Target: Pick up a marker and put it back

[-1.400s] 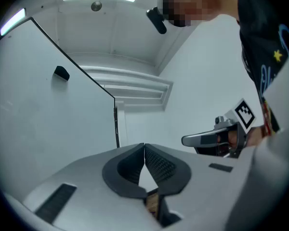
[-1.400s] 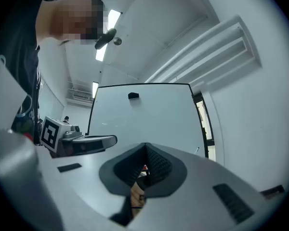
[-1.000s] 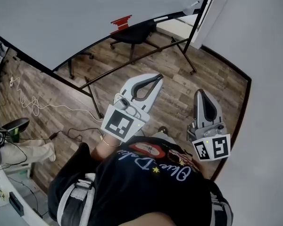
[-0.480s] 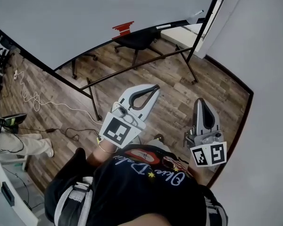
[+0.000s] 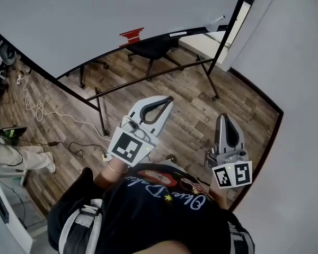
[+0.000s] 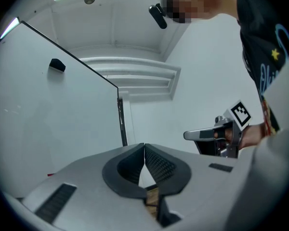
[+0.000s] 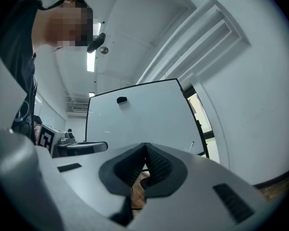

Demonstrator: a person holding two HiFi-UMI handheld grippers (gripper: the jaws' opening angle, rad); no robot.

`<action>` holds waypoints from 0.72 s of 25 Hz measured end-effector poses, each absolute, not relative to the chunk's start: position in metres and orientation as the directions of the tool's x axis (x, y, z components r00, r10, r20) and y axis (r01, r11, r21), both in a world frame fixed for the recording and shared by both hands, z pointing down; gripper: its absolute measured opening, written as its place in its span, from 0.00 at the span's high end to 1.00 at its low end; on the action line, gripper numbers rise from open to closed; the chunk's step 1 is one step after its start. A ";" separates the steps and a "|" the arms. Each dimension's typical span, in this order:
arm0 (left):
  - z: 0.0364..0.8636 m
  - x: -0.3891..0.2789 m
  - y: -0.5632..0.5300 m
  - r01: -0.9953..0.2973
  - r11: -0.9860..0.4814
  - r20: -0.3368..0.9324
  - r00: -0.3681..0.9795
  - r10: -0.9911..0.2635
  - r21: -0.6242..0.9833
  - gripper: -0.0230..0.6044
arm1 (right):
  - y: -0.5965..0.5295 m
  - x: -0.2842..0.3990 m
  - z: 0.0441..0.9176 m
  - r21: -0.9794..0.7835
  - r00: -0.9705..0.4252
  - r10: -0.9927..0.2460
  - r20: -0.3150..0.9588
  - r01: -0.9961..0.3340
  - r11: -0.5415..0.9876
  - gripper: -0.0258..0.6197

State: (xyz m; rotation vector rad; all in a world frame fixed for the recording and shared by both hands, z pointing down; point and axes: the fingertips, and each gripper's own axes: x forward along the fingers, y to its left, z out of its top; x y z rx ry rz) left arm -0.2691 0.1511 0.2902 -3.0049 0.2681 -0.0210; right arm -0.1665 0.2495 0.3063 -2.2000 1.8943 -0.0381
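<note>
A big whiteboard (image 5: 111,9) on a black stand fills the top of the head view. On its lower ledge lie a red item (image 5: 132,34) and, at the right end, a pale marker (image 5: 215,20); the marker also shows small in the right gripper view (image 7: 192,145). My left gripper (image 5: 168,99) is shut with nothing in it and points level toward the board (image 6: 48,119). My right gripper (image 5: 224,118) is also shut and empty, held beside it. Both hang over the wooden floor, well short of the ledge. A black piece (image 6: 57,65) sticks high on the board.
A black office chair (image 5: 153,46) stands behind the board's stand legs (image 5: 100,115). White cables (image 5: 37,110) trail over the floor at left, near a person's trouser leg (image 5: 21,160). A white wall (image 5: 297,89) closes the right side.
Both grippers sit lower in the head view than a second ago, and the board's ledge has come down a little toward them. Both stayed shut.
</note>
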 end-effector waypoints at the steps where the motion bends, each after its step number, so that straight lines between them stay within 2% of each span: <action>1: 0.290 -0.266 0.152 -0.182 -0.975 0.003 0.983 -0.183 -0.128 0.96 | 0.252 -0.162 0.306 -0.197 0.162 -0.977 -0.139 -0.971 -0.133 0.96; 10: 0.286 -0.243 0.165 -0.183 -0.974 0.000 0.983 -0.185 -0.137 0.96 | 0.270 -0.140 0.304 -0.225 0.173 -0.972 -0.157 -0.965 -0.135 0.96; 18: 0.289 -0.227 0.168 -0.136 -0.979 -0.009 0.991 -0.137 -0.149 0.96 | 0.280 -0.126 0.305 -0.218 0.221 -0.962 -0.162 -0.959 -0.184 0.96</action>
